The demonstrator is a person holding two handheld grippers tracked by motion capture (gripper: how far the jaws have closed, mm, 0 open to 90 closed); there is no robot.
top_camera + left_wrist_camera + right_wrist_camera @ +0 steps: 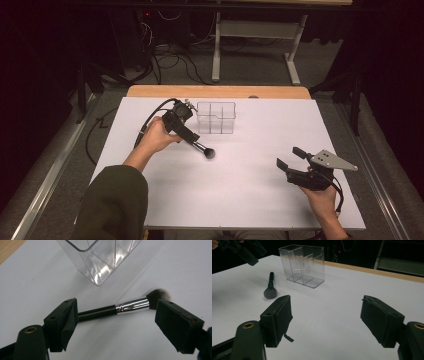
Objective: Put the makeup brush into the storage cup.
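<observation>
White sheeting covers the table (240,195), with a strip of bare wood along its far edge. On it, toward the far side, stands a clear plastic organizer (216,117) split into compartments. The left gripper (113,322) hangs over the sheet just left of the organizer, its jaws spread wide and clasping nothing. The right gripper (289,159) sits well apart near the right front edge, its jaws likewise spread apart. Between the left gripper's jaws, lying flat on the sheet, is a black-handled makeup brush (125,307) with a silver ferrule, bristles pointing away from the organizer.
</observation>
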